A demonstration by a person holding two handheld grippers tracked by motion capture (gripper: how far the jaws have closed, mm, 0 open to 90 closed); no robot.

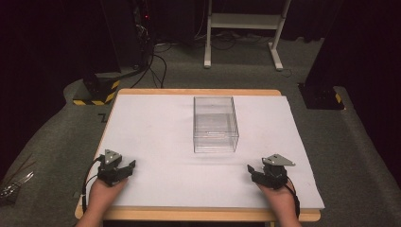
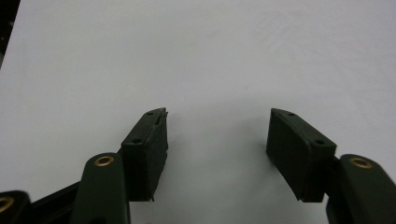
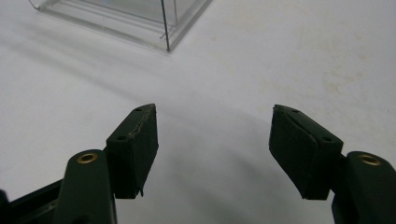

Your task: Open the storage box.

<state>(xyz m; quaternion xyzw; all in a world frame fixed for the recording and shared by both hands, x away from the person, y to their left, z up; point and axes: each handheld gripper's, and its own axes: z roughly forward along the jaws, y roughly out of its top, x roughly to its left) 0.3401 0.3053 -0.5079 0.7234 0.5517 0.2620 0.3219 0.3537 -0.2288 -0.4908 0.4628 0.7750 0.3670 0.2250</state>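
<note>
clear plastic box [image 1: 215,124], upright on the white table [image 1: 156,127], well ahead of both pairs of jaws and between their two lines of reach, touched by neither. in the right gripper view its near corner [image 3: 163,28] lies beyond the left jaw tip, apart from it. right gripper [image 1: 255,171]: jaws spread wide, only bare table between them. left gripper [image 1: 125,168]: jaws likewise spread, with nothing in the gap [image 2: 217,140]. each gripper rests low on the near part of the table.
</note>
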